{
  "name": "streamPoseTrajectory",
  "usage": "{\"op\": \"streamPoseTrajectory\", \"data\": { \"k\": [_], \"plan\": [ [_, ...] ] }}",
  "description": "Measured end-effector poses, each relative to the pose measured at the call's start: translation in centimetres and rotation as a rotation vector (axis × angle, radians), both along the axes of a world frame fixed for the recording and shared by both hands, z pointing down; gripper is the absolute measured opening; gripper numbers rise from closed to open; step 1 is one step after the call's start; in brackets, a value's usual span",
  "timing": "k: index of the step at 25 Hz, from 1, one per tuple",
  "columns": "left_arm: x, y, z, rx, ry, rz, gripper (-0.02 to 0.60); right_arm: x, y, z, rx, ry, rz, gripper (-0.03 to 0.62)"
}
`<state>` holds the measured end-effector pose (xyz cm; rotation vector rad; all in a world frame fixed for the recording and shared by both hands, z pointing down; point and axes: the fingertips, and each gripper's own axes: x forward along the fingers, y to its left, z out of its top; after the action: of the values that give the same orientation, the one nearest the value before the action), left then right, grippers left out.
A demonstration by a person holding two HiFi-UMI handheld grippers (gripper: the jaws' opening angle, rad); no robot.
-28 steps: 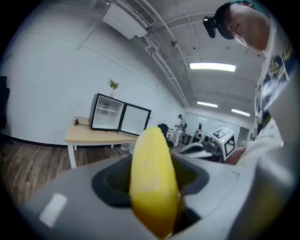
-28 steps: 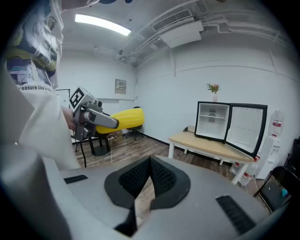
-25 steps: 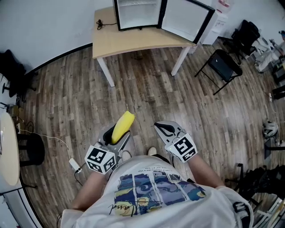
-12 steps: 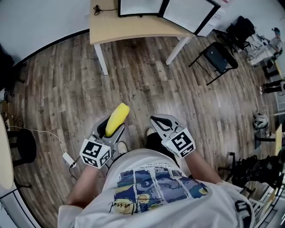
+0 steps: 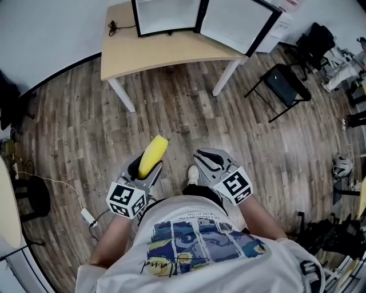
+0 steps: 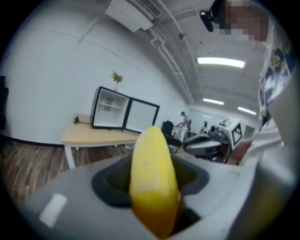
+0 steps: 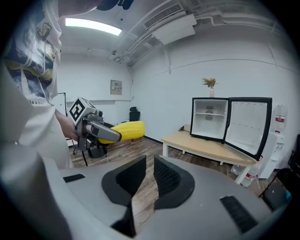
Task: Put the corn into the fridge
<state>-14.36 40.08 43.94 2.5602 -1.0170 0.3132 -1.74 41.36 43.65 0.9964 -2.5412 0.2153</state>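
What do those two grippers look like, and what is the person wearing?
Both the left gripper and the right gripper are chunky grey shells with black ridged pads inside. Each carries a white cube printed with black square markers. The person wears a white short-sleeved T-shirt with a blue picture on it.

table (image 5: 166, 54) and fridge (image 5: 166, 16) nearer, shifted left; corn (image 5: 152, 154) carried forward

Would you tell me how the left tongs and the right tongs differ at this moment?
The left tongs are clamped on the yellow corn, while the right tongs hold nothing. The left tongs' jaws stand wide around it; the right tongs' jaws leave only a narrow gap. Both point toward the open fridge on the table.
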Motion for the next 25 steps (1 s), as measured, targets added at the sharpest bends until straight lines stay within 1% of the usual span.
{"op": "streamPoseTrajectory", "data": {
  "k": [1, 5, 7, 10, 13, 16, 21, 25],
  "plan": [
    [1.6, -1.3, -0.3, 0.004, -0.001, -0.002, 0.244, 1.7, -1.3, -0.1, 0.002, -0.005, -0.002, 0.042],
    [6.9, -6.3, -1.5, 0.032, -0.024, -0.022, 0.244, 8.1, -5.5, -0.5, 0.012, -0.009, 0.009, 0.025],
    [8.9, -8.5, -1.9, 0.049, -0.042, -0.033, 0.244, 10.8, -7.1, -0.2, 0.004, -0.025, 0.015, 0.020],
    [10.8, -11.3, -2.1, 0.045, -0.055, -0.046, 0.244, 13.4, -9.1, 0.8, -0.029, -0.057, 0.026, 0.013],
    [11.6, -14.1, -2.1, 0.035, -0.065, -0.049, 0.244, 14.2, -11.7, 1.7, -0.054, -0.081, 0.043, 0.012],
    [11.8, -17.7, -1.4, 0.023, -0.064, -0.046, 0.244, 13.7, -15.3, 1.6, -0.055, -0.101, 0.049, 0.012],
    [11.7, -25.3, 0.1, 0.020, -0.043, -0.032, 0.244, 13.4, -22.3, 1.4, -0.056, -0.071, 0.073, 0.012],
    [11.2, -31.8, 0.5, 0.032, -0.062, 0.003, 0.244, 13.0, -27.4, 0.2, -0.056, -0.046, 0.094, 0.012]
  ]
}}
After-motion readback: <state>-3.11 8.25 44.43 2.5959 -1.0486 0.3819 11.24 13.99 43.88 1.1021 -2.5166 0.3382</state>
